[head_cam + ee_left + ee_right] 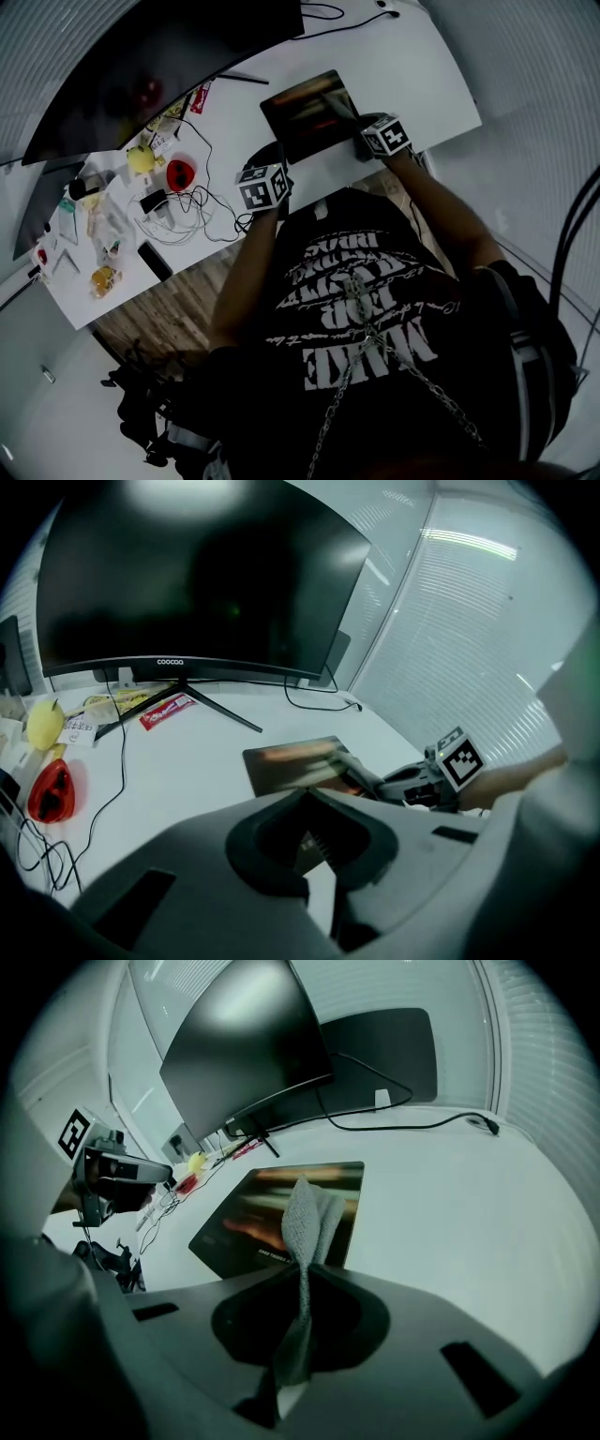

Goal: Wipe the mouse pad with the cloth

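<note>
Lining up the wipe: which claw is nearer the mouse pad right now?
Right. The right claw is over the right part of the mouse pad, shut on the cloth. The left claw is off the pad, just short of its near left corner.

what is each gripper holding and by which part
The right gripper pinches the cloth at a bunched middle fold, one end sticking out ahead. The left gripper holds nothing.
</note>
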